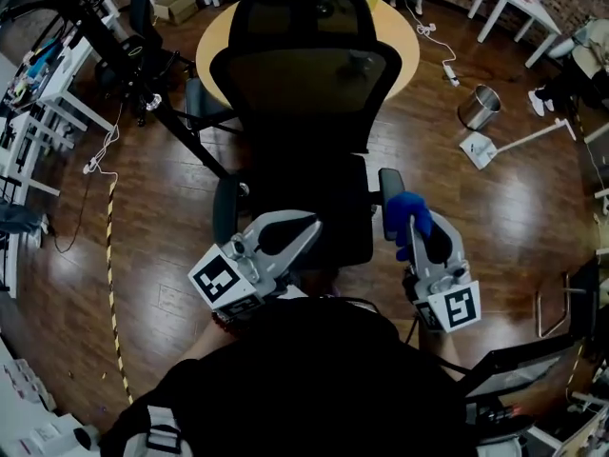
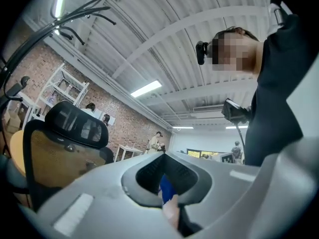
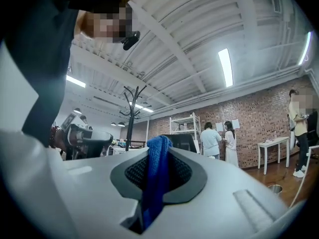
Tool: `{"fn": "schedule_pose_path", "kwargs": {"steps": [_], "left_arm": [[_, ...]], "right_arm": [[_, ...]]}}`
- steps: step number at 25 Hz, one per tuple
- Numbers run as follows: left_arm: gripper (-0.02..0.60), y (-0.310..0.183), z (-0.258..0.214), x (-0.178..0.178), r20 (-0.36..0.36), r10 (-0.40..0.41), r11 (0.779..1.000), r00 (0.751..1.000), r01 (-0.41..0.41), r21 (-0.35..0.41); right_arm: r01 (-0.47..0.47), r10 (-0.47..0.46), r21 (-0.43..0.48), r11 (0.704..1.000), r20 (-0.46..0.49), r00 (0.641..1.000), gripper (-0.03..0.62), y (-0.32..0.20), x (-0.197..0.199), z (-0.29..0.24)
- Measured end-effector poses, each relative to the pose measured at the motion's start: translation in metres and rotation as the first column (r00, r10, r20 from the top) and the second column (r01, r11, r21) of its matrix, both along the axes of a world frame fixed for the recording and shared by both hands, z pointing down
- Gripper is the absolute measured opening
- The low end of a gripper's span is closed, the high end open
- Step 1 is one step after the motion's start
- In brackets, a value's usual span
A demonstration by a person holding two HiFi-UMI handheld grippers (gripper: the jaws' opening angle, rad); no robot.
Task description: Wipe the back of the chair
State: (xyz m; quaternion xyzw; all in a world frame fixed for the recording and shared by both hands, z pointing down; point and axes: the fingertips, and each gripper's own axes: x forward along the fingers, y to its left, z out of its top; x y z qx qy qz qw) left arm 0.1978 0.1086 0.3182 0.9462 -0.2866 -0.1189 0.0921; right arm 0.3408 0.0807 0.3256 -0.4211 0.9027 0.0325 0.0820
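A black mesh office chair with a headrest stands right in front of me, its seat toward me; the left gripper view catches the chair at the left. My right gripper hovers beside the seat's right armrest, shut on a blue cloth. The cloth hangs pinched between that gripper's jaws. My left gripper is over the seat's near left edge, jaws together with nothing in them. Through the left gripper's hollow a bit of blue shows behind.
A round wooden table stands behind the chair. A metal bin and a white floor lamp base lie to the right. Black stand legs cross the floor at left. People stand by a brick wall far off.
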Motion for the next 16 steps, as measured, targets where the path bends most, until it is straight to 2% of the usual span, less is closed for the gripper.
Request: {"fn": "schedule_pose_path", "kwargs": {"steps": [4,7,10,12,16], "left_arm": [[0.006,0.002,0.006,0.003,0.056,0.040,0.999,0.998,-0.039,-0.020],[0.006,0.001,0.001,-0.001,0.053,0.045,0.999,0.998,-0.045,-0.006],[0.006,0.013,0.002,-0.002,0.034,0.060,0.998,0.998,-0.060,-0.005],[0.006,0.021,0.006,-0.002,0.053,0.076,0.997,0.996,-0.076,0.000],[0.006,0.026,0.015,-0.014,0.055,0.071,0.997,0.996,-0.070,-0.028]], "right_arm": [[0.009,-0.009,0.000,1.000,0.034,0.999,0.036,0.013,-0.006,-0.016],[0.033,-0.033,-0.011,0.999,0.013,0.999,0.037,0.015,-0.022,-0.012],[0.044,-0.043,-0.029,0.999,0.036,0.998,0.037,0.017,-0.041,-0.008],[0.068,-0.068,-0.018,0.997,0.038,0.997,0.037,0.018,-0.055,-0.010],[0.113,-0.112,-0.019,0.993,0.034,0.993,0.037,0.017,-0.077,-0.009]]}}
